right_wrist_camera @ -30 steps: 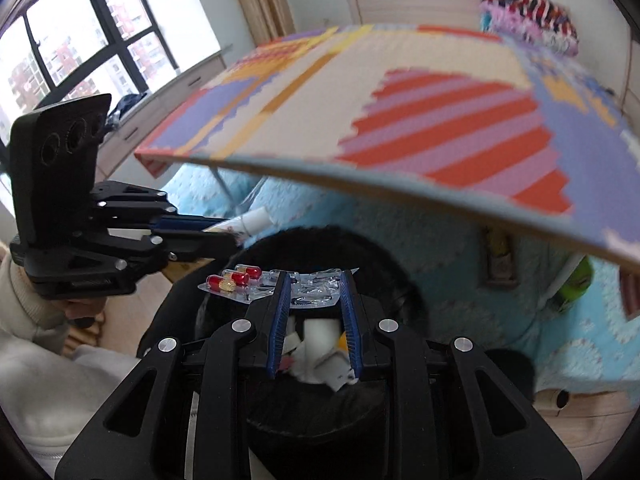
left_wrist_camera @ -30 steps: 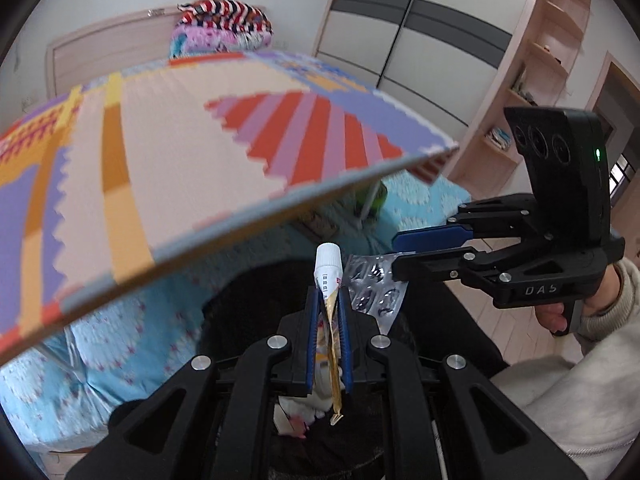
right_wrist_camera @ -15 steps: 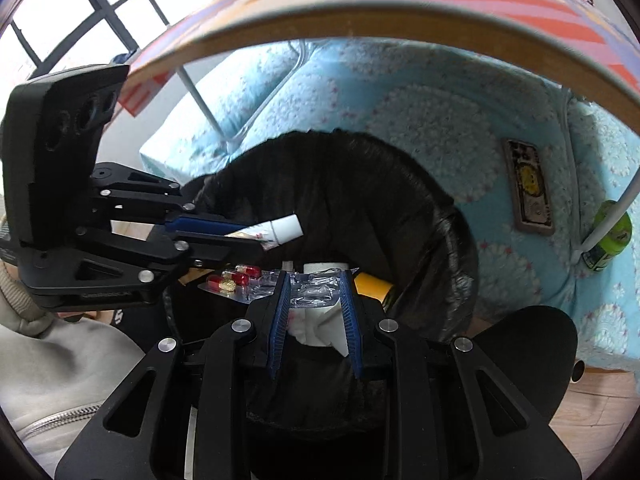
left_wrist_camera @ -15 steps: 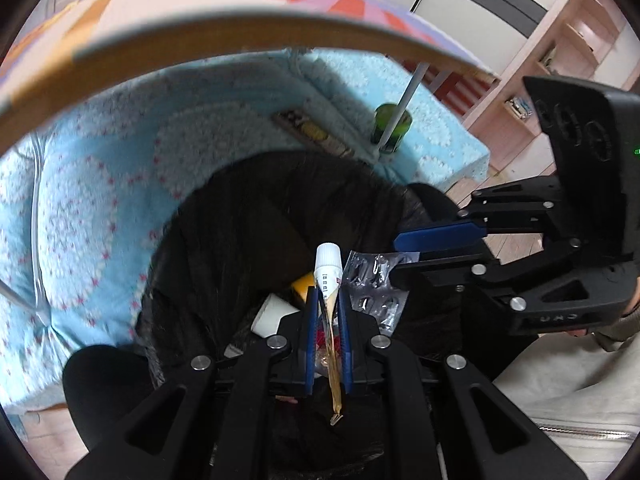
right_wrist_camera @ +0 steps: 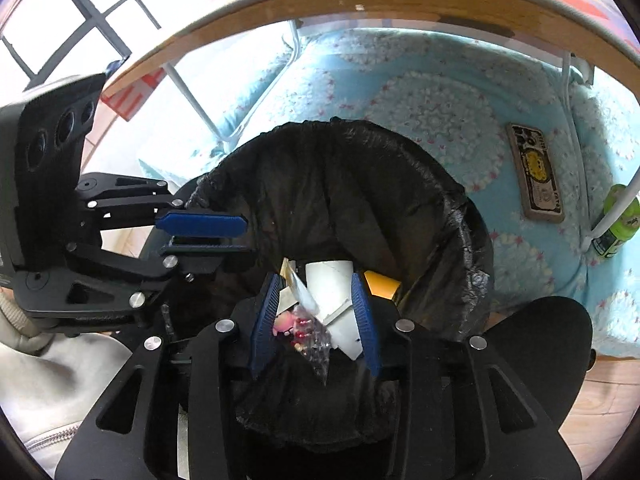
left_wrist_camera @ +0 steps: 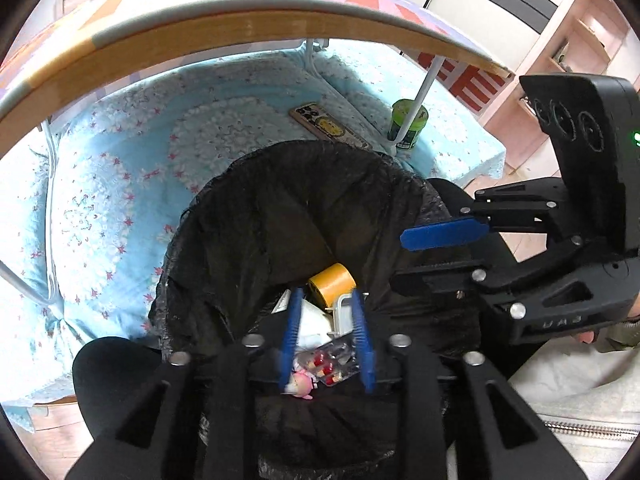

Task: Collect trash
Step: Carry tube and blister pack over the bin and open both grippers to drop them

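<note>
A bin lined with a black bag [left_wrist_camera: 304,152] [right_wrist_camera: 360,128] stands below both grippers. My left gripper [left_wrist_camera: 326,296] hangs over its mouth with its jaws opening and nothing between them. My right gripper [right_wrist_camera: 316,280] is beside it over the same bin, jaws also opening and holding nothing. Each shows in the other's view: right gripper [left_wrist_camera: 420,256], left gripper [right_wrist_camera: 240,234]. Inside the bag lie a pill blister [left_wrist_camera: 332,364] [right_wrist_camera: 312,336], a yellow tape roll [left_wrist_camera: 332,282] [right_wrist_camera: 382,282], a white paper cup [right_wrist_camera: 328,276] and a small pink item [left_wrist_camera: 302,384].
A folding table's wooden edge [left_wrist_camera: 240,36] arches overhead on white legs [left_wrist_camera: 416,100]. Blue flowered bedding [left_wrist_camera: 120,200] surrounds the bin. On it lie a phone in a yellow-patterned case [left_wrist_camera: 328,128] [right_wrist_camera: 538,176] and a green bottle [left_wrist_camera: 408,124] [right_wrist_camera: 618,220].
The tube has left my left jaws and the pill blister has left my right jaws; the blister now lies in the bag. Both pairs of jaws stand wider. Earlier, both grippers sank toward the bin.
</note>
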Tool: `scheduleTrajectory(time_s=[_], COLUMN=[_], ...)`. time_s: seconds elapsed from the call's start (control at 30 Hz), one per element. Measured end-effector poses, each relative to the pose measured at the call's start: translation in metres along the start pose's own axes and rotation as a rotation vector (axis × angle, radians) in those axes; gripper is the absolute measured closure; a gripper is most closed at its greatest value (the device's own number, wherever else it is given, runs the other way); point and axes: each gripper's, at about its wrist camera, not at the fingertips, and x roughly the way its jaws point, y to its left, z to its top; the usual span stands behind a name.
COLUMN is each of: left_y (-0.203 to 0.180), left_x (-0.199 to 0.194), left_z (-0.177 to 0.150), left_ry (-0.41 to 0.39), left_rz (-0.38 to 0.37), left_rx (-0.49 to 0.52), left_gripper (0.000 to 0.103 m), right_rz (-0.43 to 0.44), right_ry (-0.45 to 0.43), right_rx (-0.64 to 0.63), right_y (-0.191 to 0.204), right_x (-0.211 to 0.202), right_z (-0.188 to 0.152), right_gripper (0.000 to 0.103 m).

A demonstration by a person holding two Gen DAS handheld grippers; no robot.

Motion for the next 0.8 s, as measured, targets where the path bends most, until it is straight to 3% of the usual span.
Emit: scheduleTrajectory(time_s=[0.1, 0.27, 0.43, 0.5, 0.7, 0.8], left_y=[0.001, -0.001, -0.009, -0.015, -0.031, -0.033], left_x=[-0.007, -0.026, -0.054, -0.064, -0.093, -0.101], left_z=[0.0, -0.001, -0.001, 0.001, 0.001, -0.001], left_ry=[-0.015, -0.044, -0.092, -0.109, -0.142, -0.14], left_rz=[0.003, -0.003, -0.006, -0.01, -0.004, 0.004], left_rx=[-0.007, -0.005, 0.015, 0.026, 0.051, 0.045], left_gripper=[0.059, 0.056, 0.042, 0.039, 0.022, 0.022], right_rz=[-0.008, -0.002, 0.007, 0.015, 0.03, 0.027], right_ry=[-0.007, -0.024, -0.051, -0.051, -0.02, -0.024], right_rx=[0.018, 0.029, -0.002, -0.015, -0.057, -0.082], right_y=[-0.004, -0.005, 0.006, 0.01, 0.026, 0.033], right_x=[-0.007, -0.026, -0.052, -0.06, -0.08, -0.091], right_z=[0.0, 0.003, 0.006, 0.006, 0.004, 0.003], right_gripper=[0.065, 0.059, 0.047, 0.038, 0.029, 0.025])
